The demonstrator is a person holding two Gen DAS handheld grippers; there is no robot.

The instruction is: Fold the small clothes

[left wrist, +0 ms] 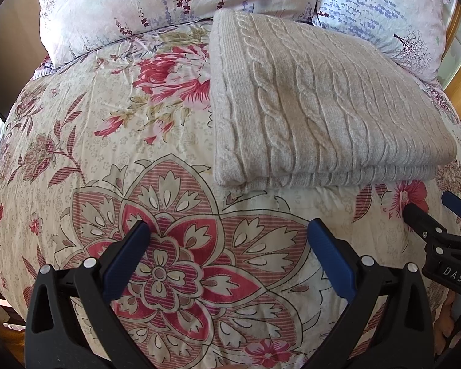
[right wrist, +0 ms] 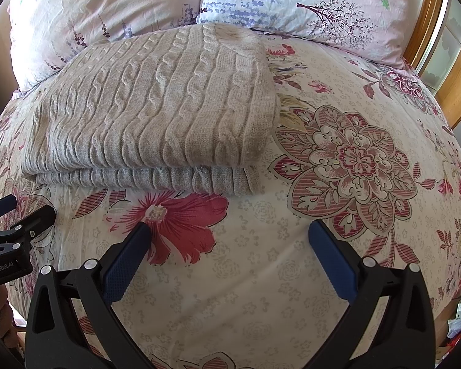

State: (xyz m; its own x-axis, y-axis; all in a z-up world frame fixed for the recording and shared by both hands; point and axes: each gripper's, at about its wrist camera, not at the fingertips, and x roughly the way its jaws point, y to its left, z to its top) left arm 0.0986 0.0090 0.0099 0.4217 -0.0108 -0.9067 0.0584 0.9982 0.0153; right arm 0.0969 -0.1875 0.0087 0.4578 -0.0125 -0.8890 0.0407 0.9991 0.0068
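A beige cable-knit sweater [left wrist: 316,104] lies folded in a flat rectangle on the flowered bedspread [left wrist: 113,160]. It also shows in the right wrist view [right wrist: 156,113], with its layered folded edge facing me. My left gripper [left wrist: 229,230] is open and empty, held over the bedspread a little short of the sweater's near left corner. My right gripper [right wrist: 229,230] is open and empty, short of the sweater's near right corner. Each gripper shows at the edge of the other's view: the right gripper [left wrist: 430,209] and the left gripper [right wrist: 21,212].
Two flowered pillows [left wrist: 169,3] [right wrist: 307,3] lie behind the sweater at the head of the bed. A wooden frame [right wrist: 445,61] runs along the right side. The bed's edge drops off at the lower right [right wrist: 455,304].
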